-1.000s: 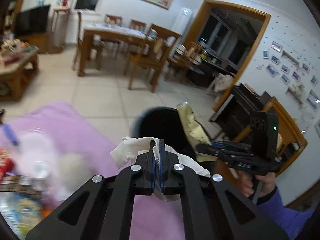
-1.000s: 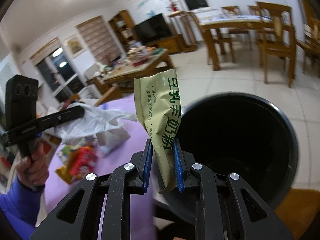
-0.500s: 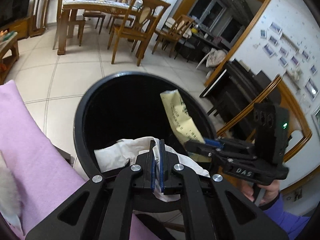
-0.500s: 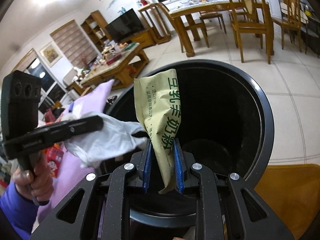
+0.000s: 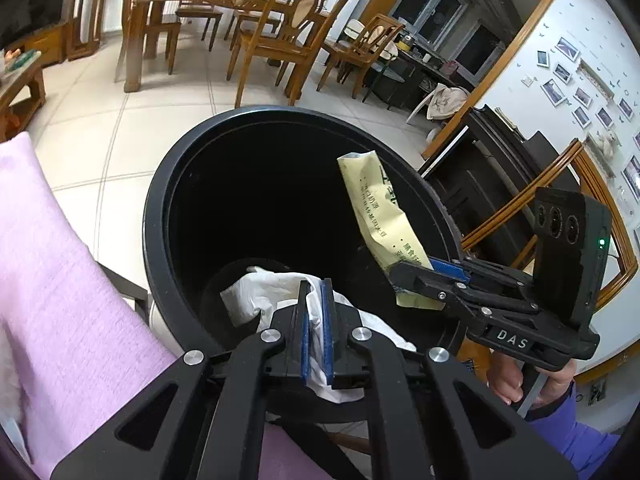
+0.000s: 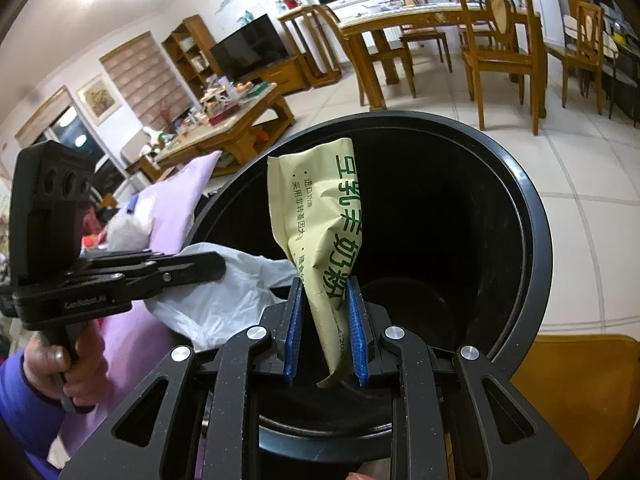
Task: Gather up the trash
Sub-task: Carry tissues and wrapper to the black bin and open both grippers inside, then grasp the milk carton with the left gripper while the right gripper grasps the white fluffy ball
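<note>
A round black trash bin (image 5: 160,184) (image 6: 532,240) stands open below both grippers. My left gripper (image 5: 316,286) is shut on a crumpled white plastic bag (image 5: 260,296), held over the bin's near rim; the bag also shows in the right wrist view (image 6: 224,296). My right gripper (image 6: 324,292) is shut on a yellow-green food packet (image 6: 320,216) with green print, held upright over the bin's mouth. In the left wrist view the right gripper (image 5: 416,276) grips the packet (image 5: 380,220) at the bin's right rim. In the right wrist view the left gripper (image 6: 212,264) is at the left.
A pink cloth (image 5: 48,280) covers the surface left of the bin. A wooden dining table with chairs (image 5: 256,20) stands across the tiled floor. A cluttered coffee table (image 6: 228,120) and a TV (image 6: 248,46) are further off. An orange-brown surface (image 6: 572,384) lies right of the bin.
Both grippers have moved from the pink cloth to over the bin's mouth, carrying the bag and the packet. The left jaws now stand a little wider around the bag.
</note>
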Tool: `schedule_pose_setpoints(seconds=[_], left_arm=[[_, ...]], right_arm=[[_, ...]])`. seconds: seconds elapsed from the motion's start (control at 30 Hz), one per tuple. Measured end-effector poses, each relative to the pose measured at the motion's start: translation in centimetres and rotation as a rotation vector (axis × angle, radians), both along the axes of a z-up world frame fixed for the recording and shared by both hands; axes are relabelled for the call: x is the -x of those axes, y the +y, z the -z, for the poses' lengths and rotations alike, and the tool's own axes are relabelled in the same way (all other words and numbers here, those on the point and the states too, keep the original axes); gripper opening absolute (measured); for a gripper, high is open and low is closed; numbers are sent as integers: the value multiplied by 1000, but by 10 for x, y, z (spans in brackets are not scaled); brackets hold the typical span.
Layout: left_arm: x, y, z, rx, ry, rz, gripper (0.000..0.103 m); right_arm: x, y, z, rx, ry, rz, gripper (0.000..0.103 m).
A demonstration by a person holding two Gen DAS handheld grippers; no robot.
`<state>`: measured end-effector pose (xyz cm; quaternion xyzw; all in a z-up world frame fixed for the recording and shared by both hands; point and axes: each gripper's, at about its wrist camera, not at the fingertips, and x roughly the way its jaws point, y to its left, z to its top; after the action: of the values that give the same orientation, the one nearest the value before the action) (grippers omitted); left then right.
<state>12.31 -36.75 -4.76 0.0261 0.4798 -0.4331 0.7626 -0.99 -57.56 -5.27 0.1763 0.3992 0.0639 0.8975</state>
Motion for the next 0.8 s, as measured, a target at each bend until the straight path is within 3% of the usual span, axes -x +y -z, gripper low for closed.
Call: schedule_pose_setpoints(seconds=[0.1,0.13,0.17,0.2,0.23,0.27,0.57,0.8], left_arm=[[2,1,1,-19,2,-2,14],[3,1,0,-25,-1,-5,26],[4,2,0,-28,-8,-12,45],[6,6,-3,-19,-23,-20,53],[7,8,-6,-12,-37,-27,69],[10,11,-9,-1,-51,-31,77],[36,52,-46,55,-110,-52,79],[68,126,-85,52,-225,-155,84]], right_arm=[[-2,3,0,12,-2,3,27],[-1,4,-1,16,-4,5,29],[0,4,-2,20,-6,7,32],[0,6,-3,25,-11,9,35],[0,5,-5,28,-14,10,38],[0,6,-7,31,-17,14,46],[2,20,-27,40,-62,19,49],[-12,75,-56,34,-111,-101,49]])
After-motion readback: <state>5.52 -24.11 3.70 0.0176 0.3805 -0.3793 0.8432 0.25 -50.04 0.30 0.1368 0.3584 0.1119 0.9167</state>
